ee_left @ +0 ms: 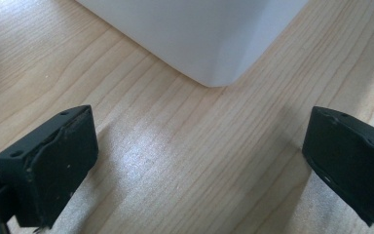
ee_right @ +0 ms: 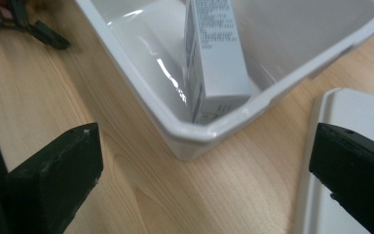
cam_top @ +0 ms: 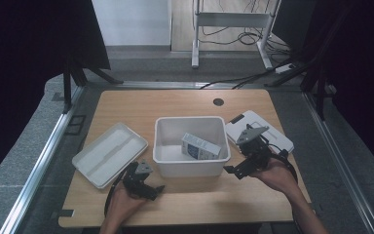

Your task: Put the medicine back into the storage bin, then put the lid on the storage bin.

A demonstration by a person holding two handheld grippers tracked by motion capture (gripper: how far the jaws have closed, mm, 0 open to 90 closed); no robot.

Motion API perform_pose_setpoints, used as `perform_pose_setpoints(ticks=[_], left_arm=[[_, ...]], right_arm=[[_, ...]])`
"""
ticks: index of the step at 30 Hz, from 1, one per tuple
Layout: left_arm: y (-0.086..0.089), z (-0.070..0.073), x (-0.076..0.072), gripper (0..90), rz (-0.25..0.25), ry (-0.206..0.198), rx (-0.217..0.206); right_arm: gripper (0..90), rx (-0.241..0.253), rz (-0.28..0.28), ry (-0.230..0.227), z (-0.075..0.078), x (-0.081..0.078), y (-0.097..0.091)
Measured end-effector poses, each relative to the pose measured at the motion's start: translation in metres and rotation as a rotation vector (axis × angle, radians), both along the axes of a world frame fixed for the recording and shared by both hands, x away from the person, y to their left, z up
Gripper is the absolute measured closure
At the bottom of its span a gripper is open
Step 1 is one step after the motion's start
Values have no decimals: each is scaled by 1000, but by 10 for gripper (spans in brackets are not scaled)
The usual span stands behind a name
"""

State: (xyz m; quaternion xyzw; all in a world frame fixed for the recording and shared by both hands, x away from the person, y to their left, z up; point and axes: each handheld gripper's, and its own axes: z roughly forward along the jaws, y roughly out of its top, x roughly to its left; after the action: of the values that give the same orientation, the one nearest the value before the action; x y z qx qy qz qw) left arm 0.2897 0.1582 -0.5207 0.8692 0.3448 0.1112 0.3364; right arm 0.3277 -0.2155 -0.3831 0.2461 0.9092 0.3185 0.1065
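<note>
A light wooden table (cam_top: 126,105) with a dark round cable hole near its far edge stands on grey flooring, with metal rails along both sides, dark curtains left and right, and a white frame with loose cables on the floor beyond it. At the table's middle sits a white plastic bin (cam_top: 191,168), open at the top. To its left lies a white lid (cam_top: 109,154), turned at an angle; to its right lies a flat white device (cam_top: 259,130) with a black tab at one corner. Inside the bin a small grey-white carton (cam_top: 200,146) with fine print leans against the right-hand wall, one end down in the corner. The right gripper (cam_top: 234,170) is just outside the bin's near right corner, close to the carton but apart from it, its jaws spread wide with nothing between them; in the right gripper view they frame that corner of the bin and the carton's lower end, one jaw over bare wood and the other over the flat device. The left gripper (cam_top: 148,189) rests near the bin's near left corner, jaws also wide apart and empty, with bare wood between them in the left gripper view. The carton's print is too small to read, its upper end is cut off in the right gripper view, and the person's forearms leave the bottom edge.
</note>
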Motion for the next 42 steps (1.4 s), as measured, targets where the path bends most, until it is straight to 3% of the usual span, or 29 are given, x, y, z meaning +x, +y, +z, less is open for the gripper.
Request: perform_pose_setpoints(ticks=[7, 17, 25, 32, 42], left_arm=[[0, 0, 0, 0, 4, -1, 0], [0, 0, -1, 0, 6, -2, 1], [0, 0, -1, 0, 6, -1, -1], [1, 0, -1, 1, 0, -2, -3], [11, 11, 4, 32, -9, 41, 23]], right_arm=[[0, 58, -16, -28, -33, -7, -7], [0, 115, -70, -15, -93, -9, -11], [0, 89, -71, 7, -134, -11, -10], [0, 89, -77, -10, -136, -12, -11], [0, 89, -77, -11, -136, -12, -11]])
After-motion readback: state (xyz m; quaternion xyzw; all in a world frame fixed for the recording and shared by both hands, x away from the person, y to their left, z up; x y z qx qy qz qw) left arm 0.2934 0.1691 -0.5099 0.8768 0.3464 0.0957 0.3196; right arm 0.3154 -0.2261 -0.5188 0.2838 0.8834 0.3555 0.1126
